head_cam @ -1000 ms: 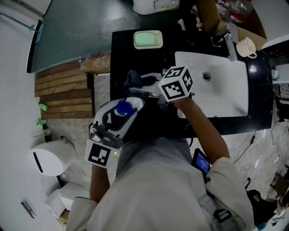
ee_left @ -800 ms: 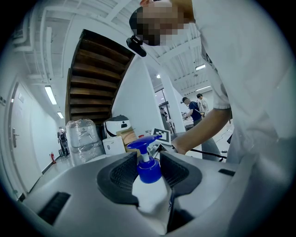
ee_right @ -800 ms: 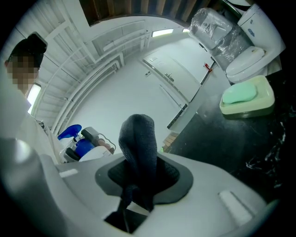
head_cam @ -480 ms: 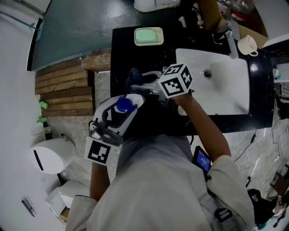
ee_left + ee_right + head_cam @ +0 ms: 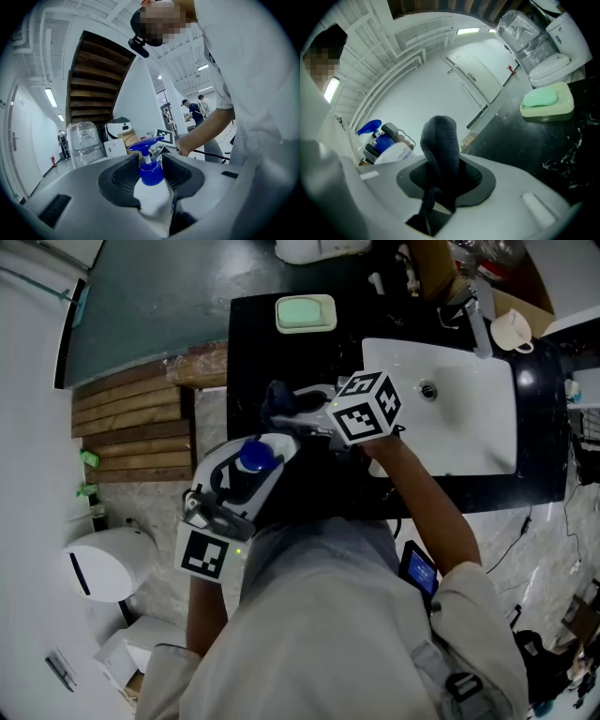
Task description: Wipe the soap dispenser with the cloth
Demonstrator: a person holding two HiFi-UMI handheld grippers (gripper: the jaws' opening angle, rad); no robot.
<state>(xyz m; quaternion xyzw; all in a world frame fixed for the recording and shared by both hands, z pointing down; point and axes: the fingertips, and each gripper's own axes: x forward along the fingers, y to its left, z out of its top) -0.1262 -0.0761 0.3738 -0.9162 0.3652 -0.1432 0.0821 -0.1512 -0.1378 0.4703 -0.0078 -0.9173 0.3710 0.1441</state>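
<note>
The soap dispenser (image 5: 151, 187) is a white bottle with a blue pump head (image 5: 251, 457). It stands upright between the jaws of my left gripper (image 5: 246, 465) (image 5: 151, 177), which is shut on it at the lower left of the black counter. My right gripper (image 5: 298, 414) (image 5: 440, 176) is shut on a dark blue cloth (image 5: 440, 150), which sticks up out of the jaws. In the head view the cloth (image 5: 277, 399) hangs just above and right of the dispenser. In the right gripper view the dispenser (image 5: 386, 149) shows to the left, apart from the cloth.
A white sink basin (image 5: 469, 418) is set in the black counter (image 5: 258, 343), with a tap (image 5: 476, 329) and a cup (image 5: 512, 334) behind it. A green soap bar lies in a dish (image 5: 306, 314) at the counter's back. A wooden slatted platform (image 5: 131, 437) lies to the left.
</note>
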